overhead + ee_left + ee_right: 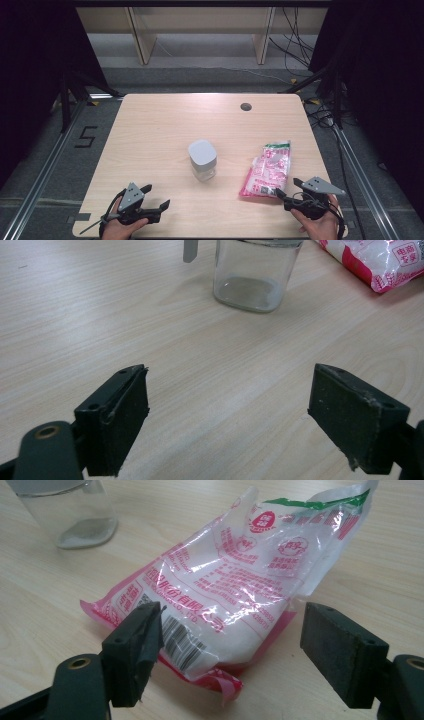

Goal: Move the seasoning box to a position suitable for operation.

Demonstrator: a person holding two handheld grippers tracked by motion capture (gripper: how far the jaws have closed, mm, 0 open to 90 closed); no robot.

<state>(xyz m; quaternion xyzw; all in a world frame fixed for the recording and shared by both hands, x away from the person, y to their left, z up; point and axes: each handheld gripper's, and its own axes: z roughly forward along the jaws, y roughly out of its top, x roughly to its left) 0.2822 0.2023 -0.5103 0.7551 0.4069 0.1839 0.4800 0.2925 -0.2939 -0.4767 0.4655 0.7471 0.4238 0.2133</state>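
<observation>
Both grippers rest at the near edge of the table [150, 125] with jaws spread wide and empty, the right gripper [289, 191] just short of the pink bag's [266, 170] near end, the left gripper [156, 197] well back from the jar [202, 160].

Pink-printed bag [266, 170] flat beside lidded jar [202, 160]

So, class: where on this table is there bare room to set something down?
The far half of the table, beyond the jar, is bare apart from a small hole. The left side beside the jar is free. The bag and right gripper crowd the near right.
</observation>
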